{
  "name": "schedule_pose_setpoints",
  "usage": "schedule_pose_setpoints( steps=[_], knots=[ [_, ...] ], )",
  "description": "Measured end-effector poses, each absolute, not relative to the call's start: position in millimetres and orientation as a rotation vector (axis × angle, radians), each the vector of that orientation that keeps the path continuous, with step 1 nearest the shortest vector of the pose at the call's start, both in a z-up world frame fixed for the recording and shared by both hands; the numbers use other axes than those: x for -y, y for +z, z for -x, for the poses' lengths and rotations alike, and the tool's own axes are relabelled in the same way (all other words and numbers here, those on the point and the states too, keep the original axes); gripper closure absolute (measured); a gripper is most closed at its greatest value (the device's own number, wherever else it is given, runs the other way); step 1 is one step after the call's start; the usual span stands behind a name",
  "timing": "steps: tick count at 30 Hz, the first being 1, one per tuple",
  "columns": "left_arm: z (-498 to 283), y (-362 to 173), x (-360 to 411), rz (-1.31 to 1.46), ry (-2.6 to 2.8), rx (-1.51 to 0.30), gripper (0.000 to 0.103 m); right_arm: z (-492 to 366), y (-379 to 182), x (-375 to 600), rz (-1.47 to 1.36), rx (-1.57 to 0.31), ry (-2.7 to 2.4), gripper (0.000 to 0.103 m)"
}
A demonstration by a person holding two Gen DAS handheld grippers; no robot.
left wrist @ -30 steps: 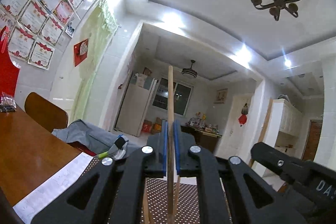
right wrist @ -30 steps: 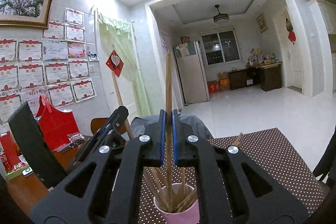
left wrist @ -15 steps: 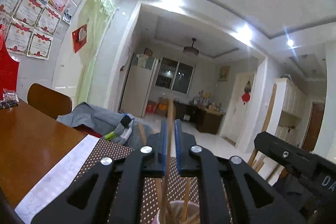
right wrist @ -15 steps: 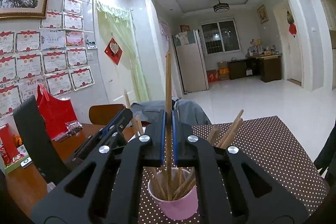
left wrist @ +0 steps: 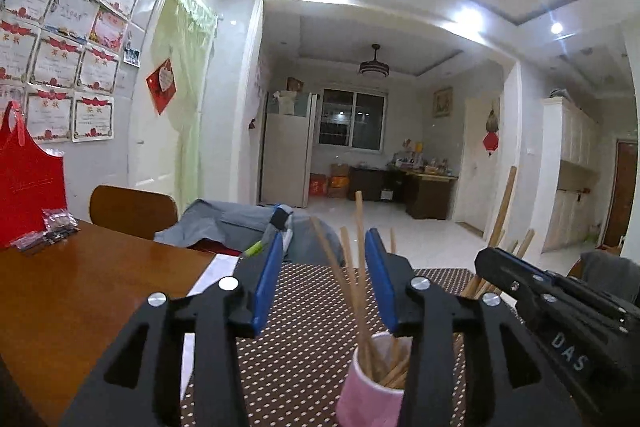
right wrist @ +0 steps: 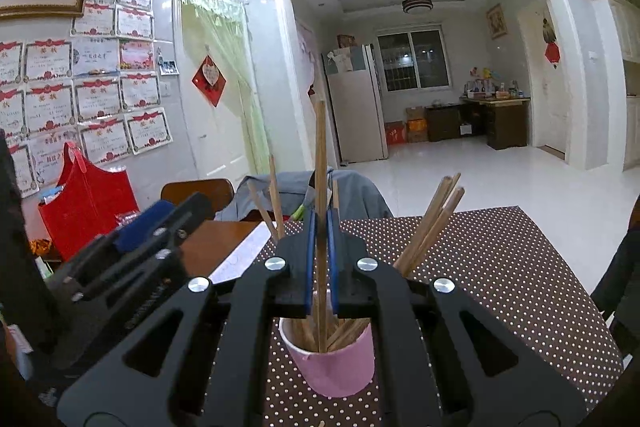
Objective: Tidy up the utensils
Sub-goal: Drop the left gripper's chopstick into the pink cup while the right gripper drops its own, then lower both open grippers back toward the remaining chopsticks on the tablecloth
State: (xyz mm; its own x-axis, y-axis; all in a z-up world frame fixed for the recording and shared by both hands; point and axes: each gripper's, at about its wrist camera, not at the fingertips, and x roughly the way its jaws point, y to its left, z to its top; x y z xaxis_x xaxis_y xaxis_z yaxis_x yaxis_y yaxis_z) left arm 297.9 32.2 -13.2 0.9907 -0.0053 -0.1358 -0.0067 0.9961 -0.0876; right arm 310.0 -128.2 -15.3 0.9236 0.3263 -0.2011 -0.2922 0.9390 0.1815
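In the pink cup (right wrist: 334, 363) on the dotted mat (right wrist: 492, 267) stand the loose chopsticks (left wrist: 352, 279), and the right gripper (right wrist: 320, 259) pinches one more chopstick (right wrist: 320, 163) upright, its lower end already inside the cup. If that pinch lets go off-centre, the stick could lean and tip the light cup. The left gripper (left wrist: 324, 283), its jaws having just been opening, stands spread around the released sticks above the cup, touching none.

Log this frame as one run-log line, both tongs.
left tongs: open, jaws just opened, chopstick released into pink cup | right tongs: shut on chopstick, its tip in cup | next: release right
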Motion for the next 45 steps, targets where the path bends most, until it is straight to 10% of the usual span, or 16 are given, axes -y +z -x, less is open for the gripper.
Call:
schedule_pose_setpoints(
  steps=[27, 36, 45],
  knots=[
    [-263, 4, -20, 0.005, -0.010, -0.182, 0.059, -282, -18, 138, -0.141, -0.268, 0.247, 0.096],
    [-219, 13, -15, -0.018, -0.016, -0.182, 0.048, -244, -9, 150, -0.158, -0.271, 0.225, 0.059],
    [-181, 0, -6, -0.044, -0.037, -0.246, 0.046, -206, -19, 166, -0.177, -0.316, 0.212, 0.059]
  ],
)
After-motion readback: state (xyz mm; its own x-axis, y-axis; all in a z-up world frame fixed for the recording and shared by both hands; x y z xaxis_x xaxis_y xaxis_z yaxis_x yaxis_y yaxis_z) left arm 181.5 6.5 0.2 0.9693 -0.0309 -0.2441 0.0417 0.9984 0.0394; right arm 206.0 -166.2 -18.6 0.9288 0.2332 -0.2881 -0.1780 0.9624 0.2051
